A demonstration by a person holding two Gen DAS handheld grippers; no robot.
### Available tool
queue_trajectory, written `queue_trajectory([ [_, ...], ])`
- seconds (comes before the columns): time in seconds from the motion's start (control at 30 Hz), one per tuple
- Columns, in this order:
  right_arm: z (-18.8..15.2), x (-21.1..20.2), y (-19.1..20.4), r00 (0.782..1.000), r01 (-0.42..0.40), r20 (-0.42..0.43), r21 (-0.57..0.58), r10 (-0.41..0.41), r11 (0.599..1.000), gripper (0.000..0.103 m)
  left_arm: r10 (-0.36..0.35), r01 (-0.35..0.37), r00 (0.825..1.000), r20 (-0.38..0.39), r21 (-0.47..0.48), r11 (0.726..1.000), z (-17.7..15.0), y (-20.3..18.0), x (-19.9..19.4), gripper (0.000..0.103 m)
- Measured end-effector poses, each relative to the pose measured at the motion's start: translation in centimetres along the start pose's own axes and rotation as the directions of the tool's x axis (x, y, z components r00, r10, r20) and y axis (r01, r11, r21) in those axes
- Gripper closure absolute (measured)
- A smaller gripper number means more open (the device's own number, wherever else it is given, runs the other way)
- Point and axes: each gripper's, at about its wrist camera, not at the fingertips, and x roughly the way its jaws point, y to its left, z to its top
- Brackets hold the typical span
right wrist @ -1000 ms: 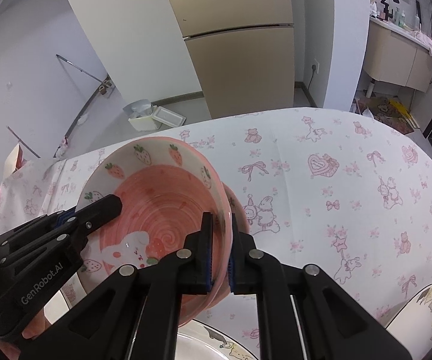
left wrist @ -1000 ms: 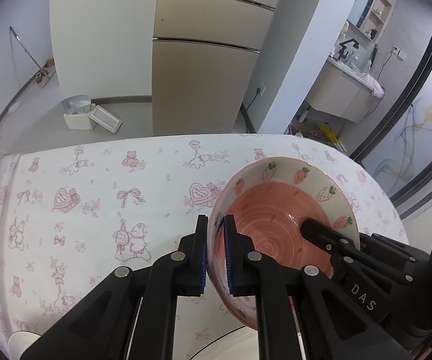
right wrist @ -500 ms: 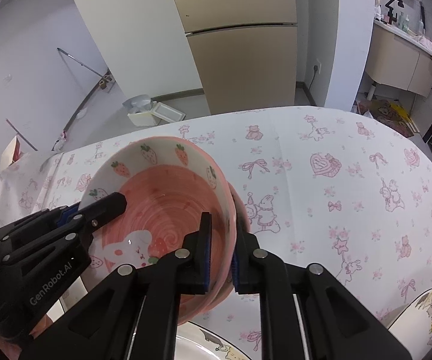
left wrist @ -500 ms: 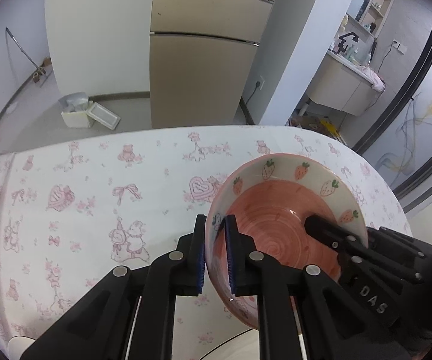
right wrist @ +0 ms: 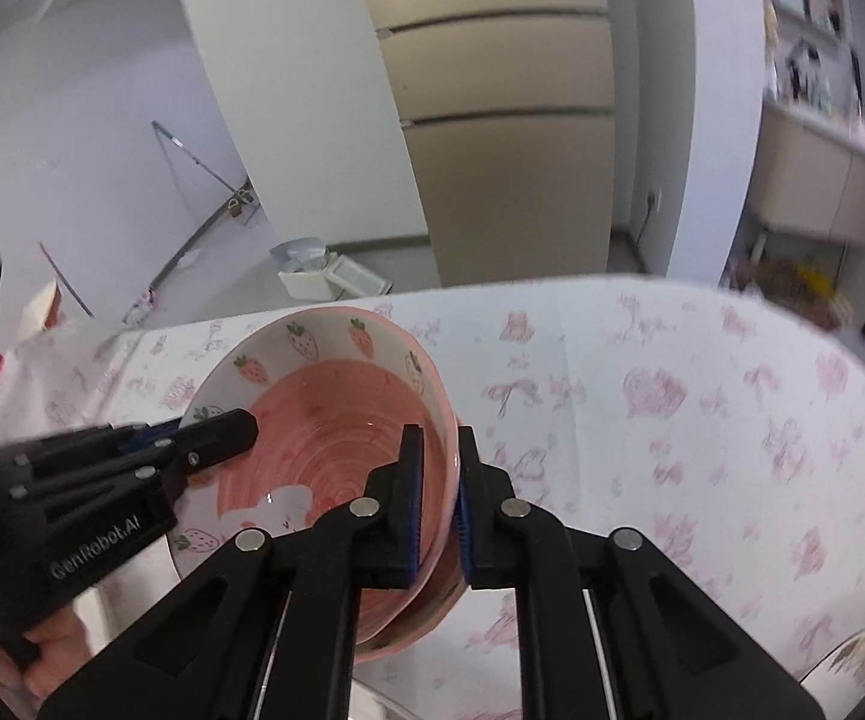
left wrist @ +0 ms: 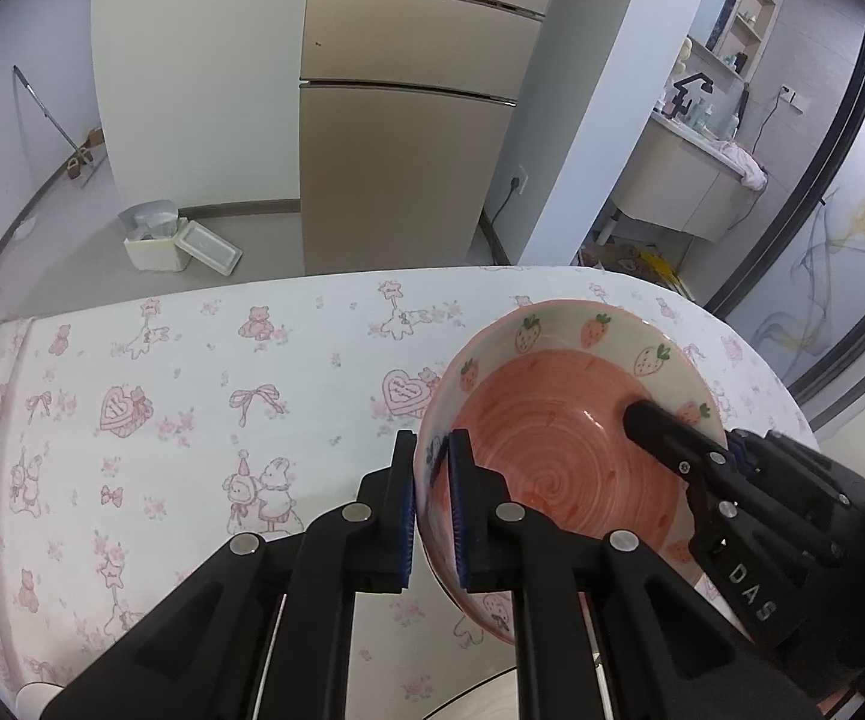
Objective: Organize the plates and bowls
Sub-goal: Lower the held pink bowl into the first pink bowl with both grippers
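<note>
Both grippers hold one pink strawberry bowl [left wrist: 558,450] tilted in the air above the table [left wrist: 192,396] with the pink-printed cloth. The left gripper [left wrist: 432,504] is clamped on its left rim. The right gripper [right wrist: 435,498] pinches the opposite rim.

White "DAS" stood on the black plastic right gripper [left wrist: 681,447] body, and white "GenRobot.AI" on the black plastic left gripper [right wrist: 216,429] body; no other legible txt.
</note>
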Motion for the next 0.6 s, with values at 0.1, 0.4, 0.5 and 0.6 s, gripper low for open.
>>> queue_trajectory([
  [0.1, -0.5, 0.0, 0.7, 0.997, 0.044, 0.063, -0.067, -0.040, 0.997, 0.093, 0.007, -0.007, 1.000, 0.020, 0.018, 1.000, -0.1, -0.2, 0.1, 0.092],
  [0.4, -1.2, 0.0, -0.5, 0.991, -0.026, 0.132, -0.073, 0.036, 0.997, 0.092, 0.000, -0.002, 1.000, 0.031, 0.043, 0.999, -0.3, -0.3, 0.2, 0.092],
  [0.5, -1.2, 0.1, -0.6, 0.992, -0.024, 0.126, -0.069, 0.033, 0.997, 0.093, 0.008, -0.010, 1.000, 0.029, 0.060, 0.998, -0.3, -0.5, 0.3, 0.092],
  [0.6, -0.7, 0.1, -1.2, 0.994, -0.056, 0.091, -0.003, 0.056, 0.998, 0.093, 0.009, -0.011, 0.999, 0.033, 0.043, 0.999, -0.3, -0.5, 0.5, 0.092],
])
